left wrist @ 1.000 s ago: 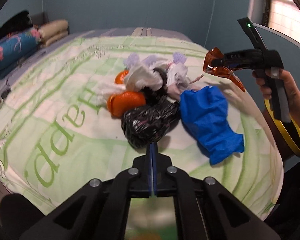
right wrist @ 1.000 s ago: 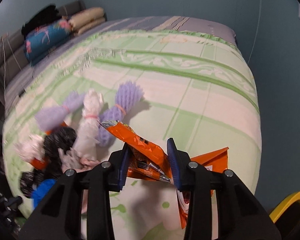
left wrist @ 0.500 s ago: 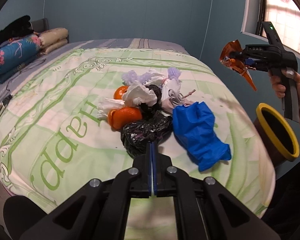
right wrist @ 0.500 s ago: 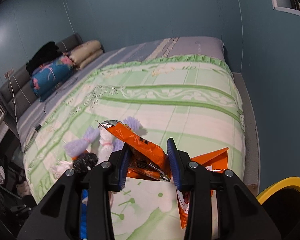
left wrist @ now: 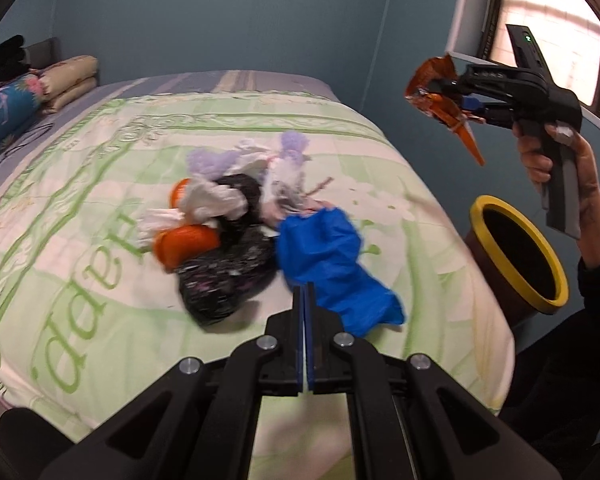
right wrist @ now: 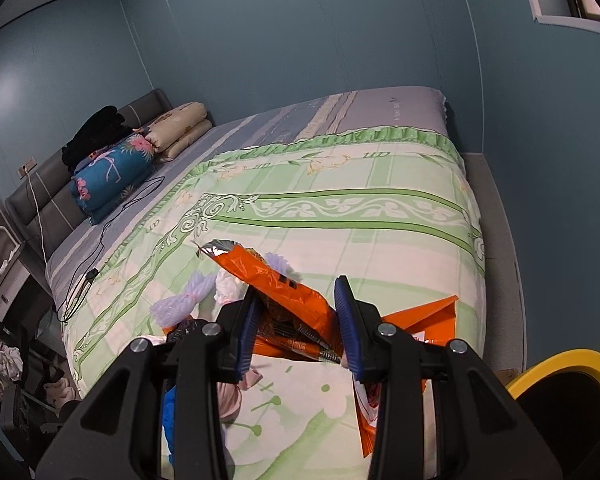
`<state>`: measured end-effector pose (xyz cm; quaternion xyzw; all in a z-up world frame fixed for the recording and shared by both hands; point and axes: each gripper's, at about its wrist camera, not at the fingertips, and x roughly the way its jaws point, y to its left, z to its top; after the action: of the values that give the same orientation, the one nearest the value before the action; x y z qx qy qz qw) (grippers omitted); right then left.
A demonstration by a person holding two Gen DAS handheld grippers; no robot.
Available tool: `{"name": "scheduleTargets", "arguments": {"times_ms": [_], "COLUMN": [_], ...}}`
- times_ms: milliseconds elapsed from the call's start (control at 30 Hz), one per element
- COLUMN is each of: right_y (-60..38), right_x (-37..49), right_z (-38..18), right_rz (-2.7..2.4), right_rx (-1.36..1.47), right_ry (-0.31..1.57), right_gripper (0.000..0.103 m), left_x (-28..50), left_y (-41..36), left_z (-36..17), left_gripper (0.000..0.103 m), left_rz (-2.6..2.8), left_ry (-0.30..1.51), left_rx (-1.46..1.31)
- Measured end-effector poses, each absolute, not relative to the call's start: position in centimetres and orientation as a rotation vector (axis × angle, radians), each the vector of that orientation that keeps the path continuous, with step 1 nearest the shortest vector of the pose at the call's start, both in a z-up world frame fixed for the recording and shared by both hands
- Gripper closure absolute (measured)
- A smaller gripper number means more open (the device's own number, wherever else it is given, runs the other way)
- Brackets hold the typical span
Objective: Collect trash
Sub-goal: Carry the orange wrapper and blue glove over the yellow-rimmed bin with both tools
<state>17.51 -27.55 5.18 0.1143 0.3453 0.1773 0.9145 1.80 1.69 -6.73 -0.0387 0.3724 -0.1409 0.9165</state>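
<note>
A pile of trash lies on the green bedspread (left wrist: 100, 248): a black bag (left wrist: 224, 280), a blue plastic bag (left wrist: 332, 264), orange pieces (left wrist: 188, 240), white tissue (left wrist: 212, 200) and purple foam netting (left wrist: 212, 160). My left gripper (left wrist: 304, 320) is shut and empty, just in front of the blue bag. My right gripper (right wrist: 296, 316) is shut on an orange snack wrapper (right wrist: 284, 296), held high in the air above the bed's right side; it also shows in the left wrist view (left wrist: 440, 92). A brown bin with a yellow rim (left wrist: 516, 256) stands beside the bed, below the right gripper.
Folded quilts and pillows (right wrist: 116, 168) lie at the head of the bed. A black cable (right wrist: 100, 248) runs along the bed's left side. The blue wall (right wrist: 340, 40) is behind the bed. A window (left wrist: 540, 12) is at the right.
My right gripper has lifted the orange wrapper up and away from the bed toward the bin's side. My left gripper has drawn back and shifted right, still shut.
</note>
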Motion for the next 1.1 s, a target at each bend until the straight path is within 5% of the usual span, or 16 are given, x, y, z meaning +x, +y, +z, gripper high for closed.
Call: {"name": "scheduleTargets", "arguments": {"times_ms": [633,1100], "right_y": [-34.9,-41.8], "right_x": [14.2,11.5], "right_z": [8.2,4.0], "right_rz": [0.246,0.084], "right_rx": [0.335,0.426], "right_ry": [0.654,0.775], "right_gripper": [0.068,0.068], "left_x": [3.0,3.4], "left_y": [-5.2,-3.6], "left_z": [-3.1,-5.2], "left_gripper": [0.103,0.102], "left_rz": [-0.463,-0.410], "left_ry": [0.738,0.815], "left_rx": [-0.055,-0.054]}}
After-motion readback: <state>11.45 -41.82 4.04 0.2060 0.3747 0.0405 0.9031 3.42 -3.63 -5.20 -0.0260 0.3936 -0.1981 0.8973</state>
